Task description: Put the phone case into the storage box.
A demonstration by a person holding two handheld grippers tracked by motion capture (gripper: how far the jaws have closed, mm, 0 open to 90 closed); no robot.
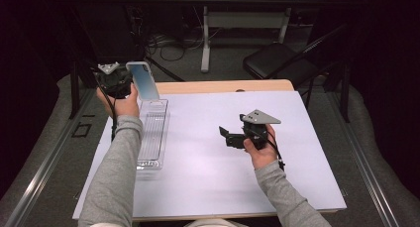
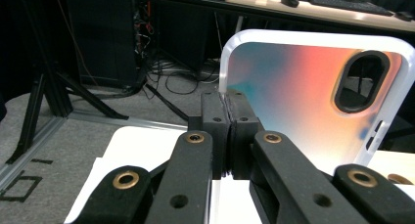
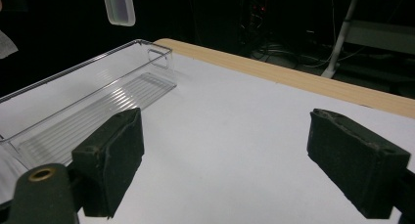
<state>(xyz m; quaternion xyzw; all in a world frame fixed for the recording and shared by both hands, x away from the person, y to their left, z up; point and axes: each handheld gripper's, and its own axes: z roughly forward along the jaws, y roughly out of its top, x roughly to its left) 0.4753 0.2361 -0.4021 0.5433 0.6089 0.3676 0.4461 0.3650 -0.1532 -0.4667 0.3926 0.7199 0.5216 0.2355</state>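
Clear plastic formed the long tray (image 1: 153, 138) that lay along the left side of the white worktop (image 1: 208, 157), its ribbed floor bare in the right gripper view. Above the tray's far end, the left gripper (image 1: 115, 81) held a phone case (image 1: 142, 81) up in the air, off the worktop and tilted. In the left gripper view its jaws were pressed together on the white rim of the case, whose back faded from teal to orange-pink around a dark oval camera cut-out. The right gripper (image 1: 233, 137) sat low over the middle of the worktop, well apart from the tray and pointing towards it, its jaws spread wide with nothing between them. A wooden edge (image 1: 223, 85) ran along the worktop's far side.
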